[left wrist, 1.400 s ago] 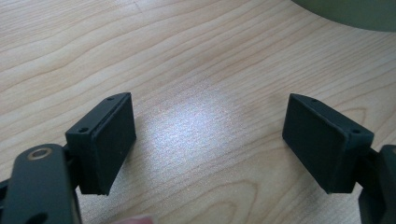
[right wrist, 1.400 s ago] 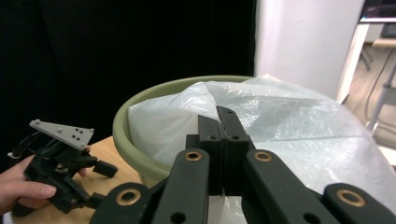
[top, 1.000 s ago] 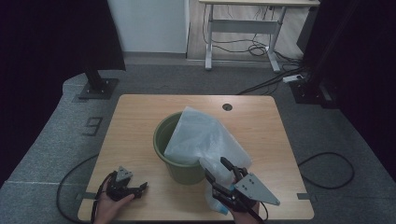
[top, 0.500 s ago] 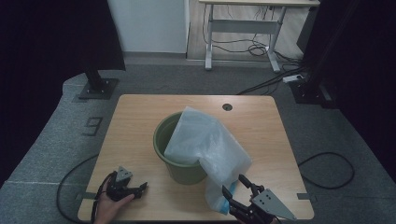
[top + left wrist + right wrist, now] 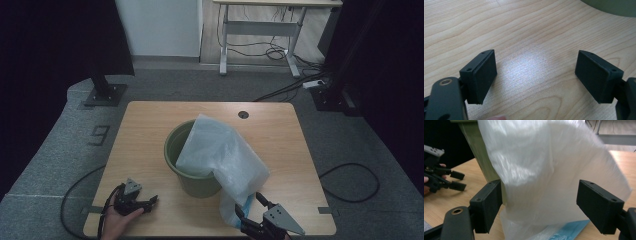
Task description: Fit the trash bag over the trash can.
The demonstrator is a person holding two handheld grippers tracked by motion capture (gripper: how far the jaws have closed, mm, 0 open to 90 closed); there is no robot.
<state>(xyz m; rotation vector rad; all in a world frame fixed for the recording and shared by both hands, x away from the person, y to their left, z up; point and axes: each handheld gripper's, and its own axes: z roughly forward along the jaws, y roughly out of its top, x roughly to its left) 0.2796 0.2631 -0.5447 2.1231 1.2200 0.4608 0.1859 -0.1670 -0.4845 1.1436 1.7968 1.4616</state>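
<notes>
Bag: your clear plastic bag [image 5: 222, 155] drapes from the green bin [image 5: 182, 165] at the tabletop [image 5: 150, 130] centre.
Right tongs [image 5: 247, 206]: near edge, just opened wide, bag between unpressed.
Left tongs [image 5: 150, 201]: near left, open, empty.

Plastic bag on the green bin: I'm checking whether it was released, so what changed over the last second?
The right gripper drew back toward the table's near edge and sank; its jaws have just been opening and now stand wide, with the plastic bag between them but not pinched. The bag's lower end hangs down to the table. The left gripper, open, and the green bin kept their places.
</notes>
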